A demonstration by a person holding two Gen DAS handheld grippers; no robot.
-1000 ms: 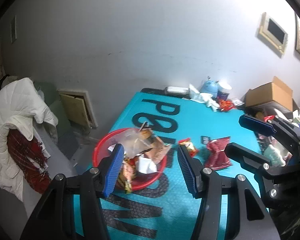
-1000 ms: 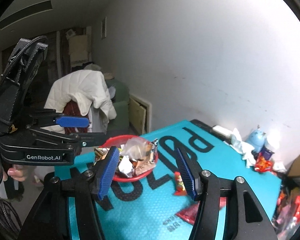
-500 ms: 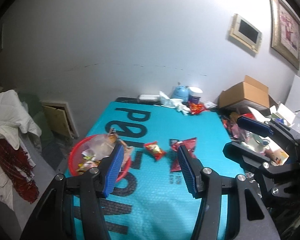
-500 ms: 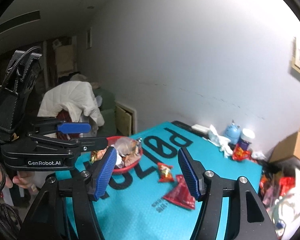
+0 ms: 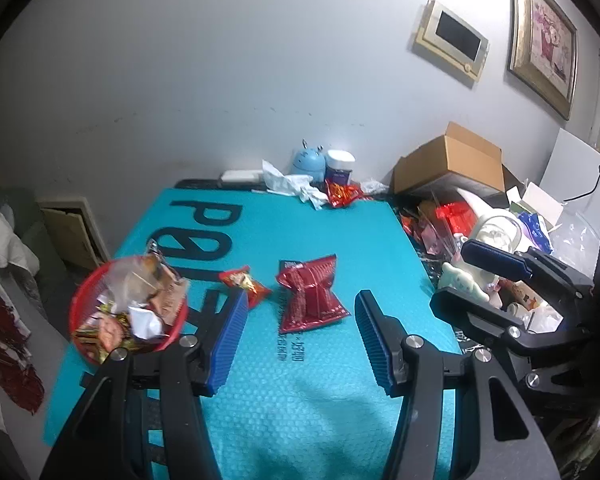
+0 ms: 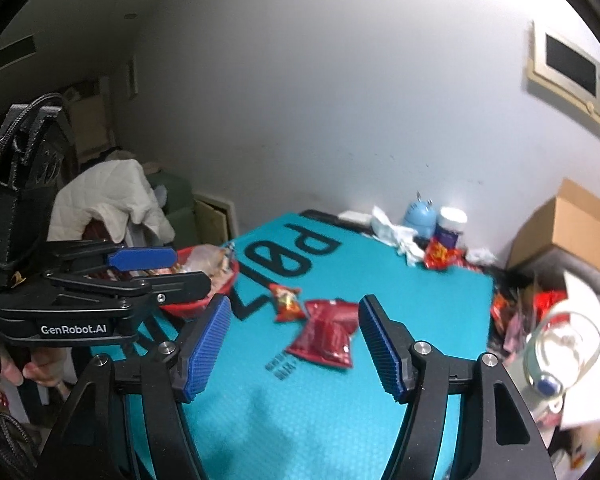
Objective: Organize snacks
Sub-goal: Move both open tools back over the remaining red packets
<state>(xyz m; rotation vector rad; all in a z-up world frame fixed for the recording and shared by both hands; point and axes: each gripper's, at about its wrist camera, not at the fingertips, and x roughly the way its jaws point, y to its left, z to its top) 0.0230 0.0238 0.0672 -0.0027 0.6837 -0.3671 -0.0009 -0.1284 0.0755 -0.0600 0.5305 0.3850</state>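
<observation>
— Left tongs (image 5: 298,332)? Set partly apart above the teal mat (image 5: 300,400) on the desk; nothing between the blue pads (image 5: 226,344); no snack touched.

— Right tongs (image 6: 294,340)? Opening at this moment; empty between the pads; raised over the near part of the same mat; seen from the left wrist too, off at the right edge.

— Snacks? Large dark-red packet (image 5: 312,294) flat on the mat, near the middle; small red-and-yellow packet (image 5: 244,282) just beside it on its left, apart from it; both loose on the mat, outside the red basket (image 5: 84,300).

— Basket? At the mat's left edge; heaped with wrappers and packets, some standing above the rim.

— Far end? Blue round-bodied figure (image 5: 308,160) and white-lidded jar (image 5: 339,166) by the wall; crumpled white paper (image 5: 296,188) and another red packet (image 5: 342,194) in front of them.

— Right of the mat? Open cardboard box (image 5: 452,160); clutter of bags and a clear glass (image 6: 568,344); contents too jumbled to name.
</observation>
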